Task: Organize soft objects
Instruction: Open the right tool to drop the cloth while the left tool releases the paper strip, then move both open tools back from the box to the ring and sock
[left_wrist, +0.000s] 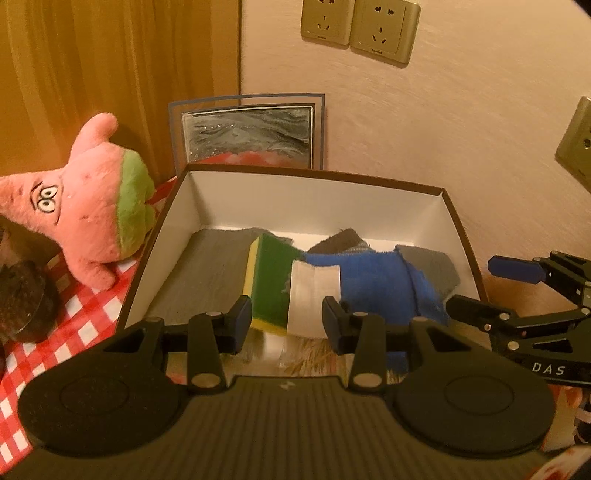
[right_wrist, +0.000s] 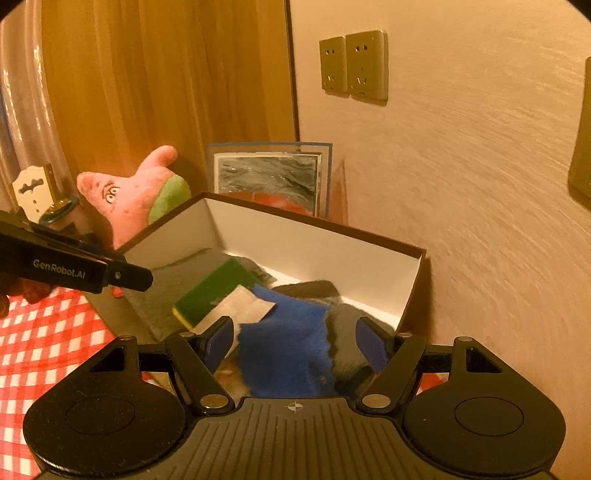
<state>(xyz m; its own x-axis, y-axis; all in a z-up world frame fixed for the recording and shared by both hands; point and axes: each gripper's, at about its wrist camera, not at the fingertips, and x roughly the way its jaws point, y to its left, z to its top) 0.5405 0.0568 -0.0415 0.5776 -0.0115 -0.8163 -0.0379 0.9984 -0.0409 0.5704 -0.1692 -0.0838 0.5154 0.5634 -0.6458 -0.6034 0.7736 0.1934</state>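
Note:
An open brown box with white walls (left_wrist: 314, 195) (right_wrist: 314, 240) holds a grey cloth (left_wrist: 210, 273), a green and yellow sponge (left_wrist: 271, 284) (right_wrist: 210, 291), a white folded cloth (left_wrist: 314, 295) (right_wrist: 240, 306), a blue fuzzy cloth (left_wrist: 376, 280) (right_wrist: 288, 350) and dark grey cloths (left_wrist: 432, 269). My left gripper (left_wrist: 286, 325) is open and empty above the box's near side. My right gripper (right_wrist: 295, 347) is open, its jaws either side of the blue cloth. A pink star plush (left_wrist: 88, 206) (right_wrist: 136, 195) lies left of the box.
The box stands on a red-checked tablecloth (left_wrist: 85, 321) (right_wrist: 44, 339). A framed picture (left_wrist: 251, 133) (right_wrist: 269, 181) leans on the wall behind it. Wall sockets (left_wrist: 358, 29) are above. A dark round object (left_wrist: 22, 299) sits at far left. A wooden panel (left_wrist: 110, 74) is behind the plush.

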